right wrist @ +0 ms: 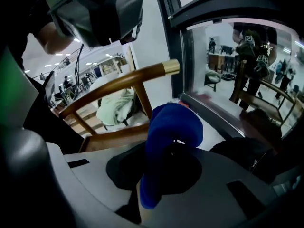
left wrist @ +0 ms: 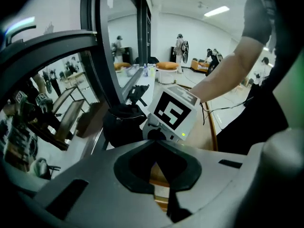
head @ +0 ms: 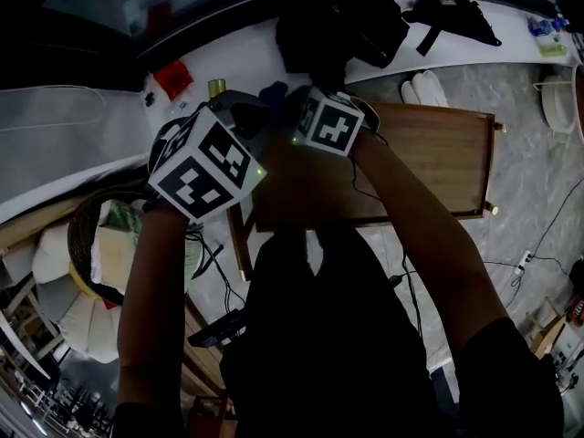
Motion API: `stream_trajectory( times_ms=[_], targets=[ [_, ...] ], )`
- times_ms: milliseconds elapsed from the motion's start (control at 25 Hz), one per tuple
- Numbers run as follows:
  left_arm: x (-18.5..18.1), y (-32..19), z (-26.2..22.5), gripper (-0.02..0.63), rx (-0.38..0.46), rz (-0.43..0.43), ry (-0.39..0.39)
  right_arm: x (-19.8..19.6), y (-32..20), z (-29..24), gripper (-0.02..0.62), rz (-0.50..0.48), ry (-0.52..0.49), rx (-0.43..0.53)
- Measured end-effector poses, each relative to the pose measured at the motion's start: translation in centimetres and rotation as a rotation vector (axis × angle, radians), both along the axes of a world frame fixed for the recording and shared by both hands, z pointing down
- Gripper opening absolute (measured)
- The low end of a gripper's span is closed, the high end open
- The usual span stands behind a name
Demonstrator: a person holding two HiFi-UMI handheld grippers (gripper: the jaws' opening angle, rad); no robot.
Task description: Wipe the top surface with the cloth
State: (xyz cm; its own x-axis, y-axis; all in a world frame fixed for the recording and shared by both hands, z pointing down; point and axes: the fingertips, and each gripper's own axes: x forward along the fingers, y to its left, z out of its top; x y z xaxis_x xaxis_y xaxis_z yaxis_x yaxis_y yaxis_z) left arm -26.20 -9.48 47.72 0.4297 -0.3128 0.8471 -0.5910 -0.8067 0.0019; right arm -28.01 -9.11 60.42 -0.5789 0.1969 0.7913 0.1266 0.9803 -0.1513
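Note:
My right gripper (right wrist: 159,184) is shut on a blue cloth (right wrist: 168,129), which bulges up out of the jaws in a fold. In the head view both grippers are raised close to the camera over the left end of a wooden table top (head: 438,158). Mostly their marker cubes show, the left cube (head: 205,162) and the right cube (head: 328,121), and a dark bit of the cloth (head: 274,91) peeks between them. My left gripper (left wrist: 159,175) has its jaws shut with nothing in them, and it faces the right gripper's cube (left wrist: 173,110).
A black bag (head: 338,26) lies on the white ledge by the window, beyond the table. A wooden chair back with a brass-tipped post (right wrist: 168,66) holds a pale green bundle (right wrist: 116,106). A round basket chair (head: 100,245) stands at left. White shoes (head: 424,88) and cables (head: 511,263) lie on the floor.

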Motion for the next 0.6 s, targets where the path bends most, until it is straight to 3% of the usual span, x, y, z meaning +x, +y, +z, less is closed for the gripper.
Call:
stream_trajectory(
  times_ms=[160, 400, 600],
  targets=[
    [0.4, -0.3, 2.2, 0.010, -0.033, 0.043, -0.062, 0.3, 0.0, 2.5, 0.066, -0.031, 0.020, 0.033],
    [1.3, 1.6, 2.4, 0.011, -0.052, 0.054, -0.051, 1.4, 2.1, 3.6, 0.066, -0.064, 0.063, 0.024],
    [1.5, 3.3, 2.1, 0.011, -0.067, 0.048, -0.025, 3.2, 4.8, 3.9, 0.066, -0.054, 0.098, -0.044]
  ],
)
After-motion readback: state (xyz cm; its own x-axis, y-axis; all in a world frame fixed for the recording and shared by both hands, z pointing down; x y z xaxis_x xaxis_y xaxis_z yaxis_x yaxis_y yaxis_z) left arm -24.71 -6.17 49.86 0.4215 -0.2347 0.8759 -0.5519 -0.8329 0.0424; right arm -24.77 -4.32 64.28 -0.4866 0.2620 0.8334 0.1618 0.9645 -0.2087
